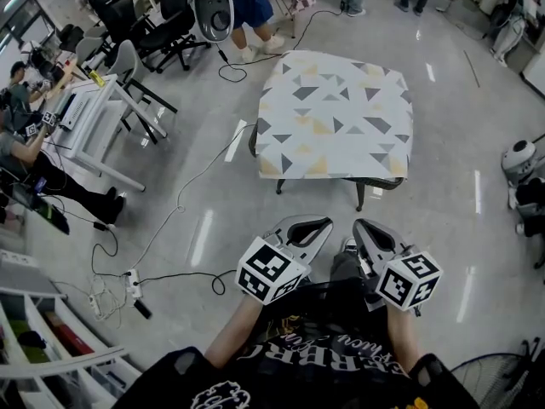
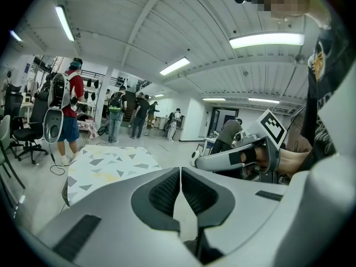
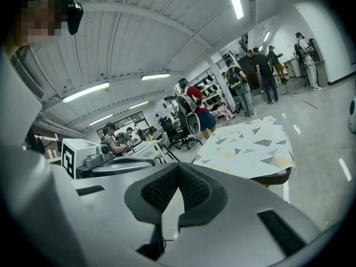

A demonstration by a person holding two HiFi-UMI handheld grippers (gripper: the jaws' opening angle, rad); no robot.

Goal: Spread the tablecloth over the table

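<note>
The jaws of the left gripper [image 2: 181, 174] are seen pressed together, ribbed pad against ribbed pad, and nothing is caught between them. The same is seen in the right gripper [image 3: 178, 170]: its jaws are closed and empty. In the head view both grippers are held side by side, low in front of the person, pointed slightly downward toward the floor [image 1: 213, 186]. Each gripper is also glimpsed from the other's camera, just beside it.

Beyond the tips, well apart from both grippers, the tablecloth [image 1: 336, 113] is found lying on the table [image 1: 360, 196]. Its white ground with grey and yellow triangles is spread flat across the whole top. The edges are draped a little over the near side, and only the dark rim and legs are left showing beneath. No fold or bunched corner can be made out from here, though fine wrinkles would be too small to tell.

The task is therefore judged to be finished or very nearly so: the cloth is laid, released and untouched. At most, a small straightening of one edge might be left.
</note>
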